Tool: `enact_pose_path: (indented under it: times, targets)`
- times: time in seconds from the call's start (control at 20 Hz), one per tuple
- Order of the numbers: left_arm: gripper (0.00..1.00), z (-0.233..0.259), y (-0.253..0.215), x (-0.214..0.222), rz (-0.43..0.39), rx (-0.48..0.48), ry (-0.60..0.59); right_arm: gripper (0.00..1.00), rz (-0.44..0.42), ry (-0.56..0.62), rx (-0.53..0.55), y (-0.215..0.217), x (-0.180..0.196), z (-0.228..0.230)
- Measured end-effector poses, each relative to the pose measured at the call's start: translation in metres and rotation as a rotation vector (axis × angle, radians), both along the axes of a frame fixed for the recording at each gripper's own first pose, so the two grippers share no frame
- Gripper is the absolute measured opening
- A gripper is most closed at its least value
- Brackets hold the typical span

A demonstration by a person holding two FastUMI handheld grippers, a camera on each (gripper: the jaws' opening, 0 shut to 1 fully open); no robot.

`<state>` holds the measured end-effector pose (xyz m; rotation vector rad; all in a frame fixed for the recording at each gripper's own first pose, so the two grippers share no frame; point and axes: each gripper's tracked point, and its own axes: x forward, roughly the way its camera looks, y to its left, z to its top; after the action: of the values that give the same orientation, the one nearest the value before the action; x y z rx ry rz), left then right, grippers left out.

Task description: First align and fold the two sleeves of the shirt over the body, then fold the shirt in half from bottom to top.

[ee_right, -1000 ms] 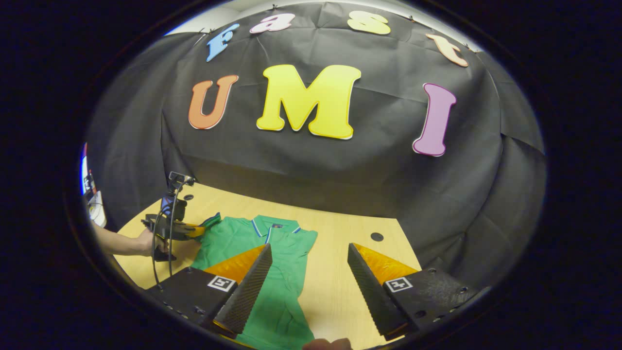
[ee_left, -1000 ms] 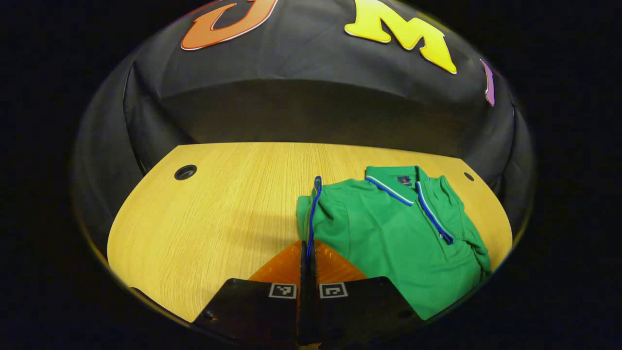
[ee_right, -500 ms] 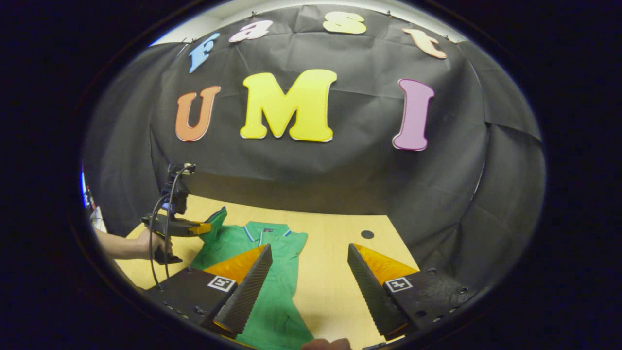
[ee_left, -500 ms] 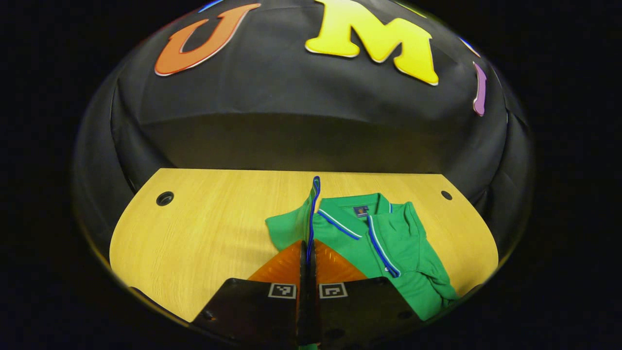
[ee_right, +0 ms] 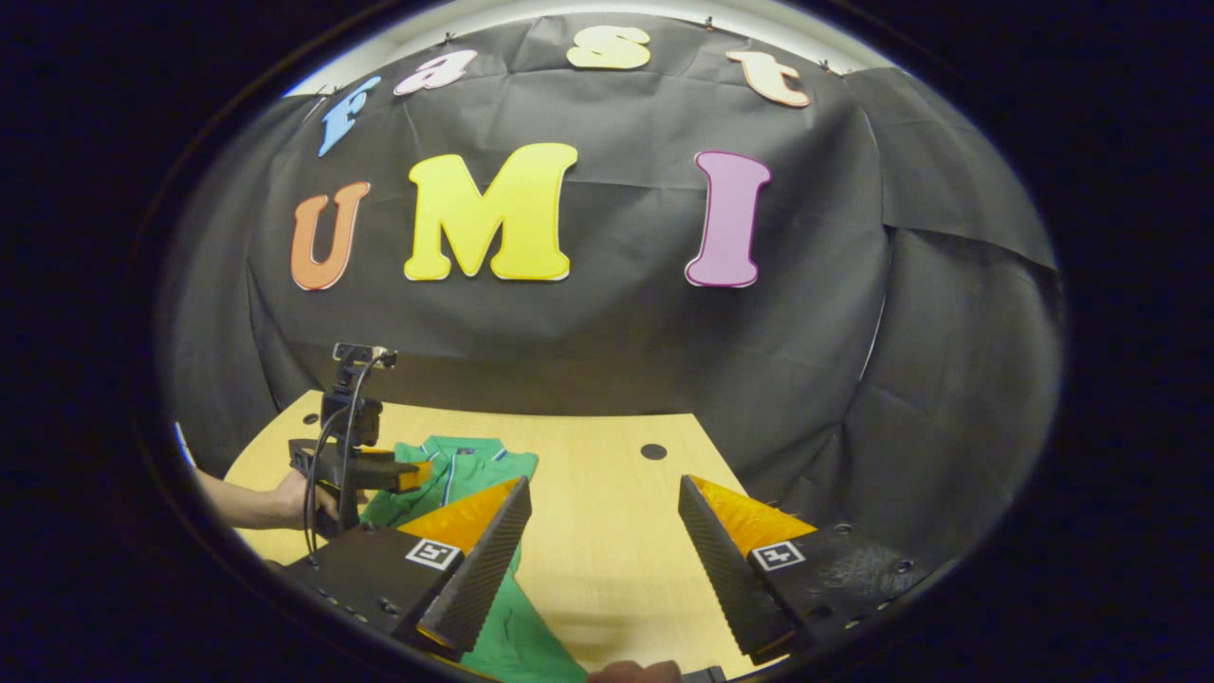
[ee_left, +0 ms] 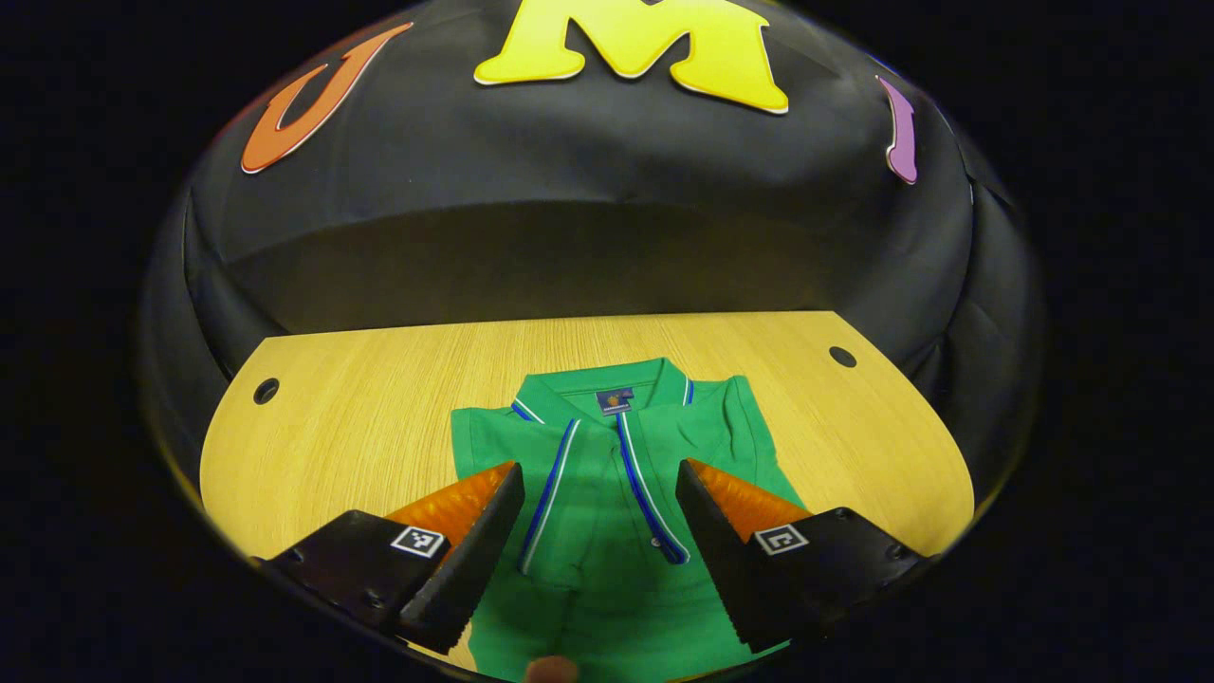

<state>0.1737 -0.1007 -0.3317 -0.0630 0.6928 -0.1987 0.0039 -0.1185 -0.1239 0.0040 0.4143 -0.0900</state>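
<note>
The green shirt (ee_left: 607, 474) lies flat on the wooden surface (ee_left: 379, 379), collar toward the back wall, with both sleeves folded in over the body. A striped sleeve edge rests left of the buttoned front opening.

Left claw (ee_left: 599, 531): fingers spread wide, holding nothing, above the shirt's chest; the front opening lies between them. In the right gripper view this claw (ee_right: 417, 471) appears over the shirt (ee_right: 455, 470), gripped by a hand (ee_right: 289, 495), with a cable hanging from it.

Right claw (ee_right: 603, 550): fingers spread wide, holding nothing, over bare surface (ee_right: 597, 493) just beside the shirt's right edge. The lower body of the shirt passes under its left finger (ee_right: 474, 569).
</note>
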Motion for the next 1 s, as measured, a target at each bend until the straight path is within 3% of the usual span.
enact_pose_path:
  times: [0.35, 0.7, 1.0]
  targets:
    - [1.0, 0.048, 0.034, -0.03, 0.068, -0.016, -0.07, 0.95, 0.102, 0.014, 0.036, 0.031, 0.014, -0.011]
    - [1.0, 0.099, 0.073, -0.112, 0.072, 0.008, -0.119, 0.95, 0.268, 0.058, 0.061, 0.052, 0.018, -0.032]
    - [1.0, 0.095, 0.095, -0.198, 0.041, 0.035, -0.055, 0.95, 0.37, 0.188, 0.068, 0.049, -0.02, -0.084]
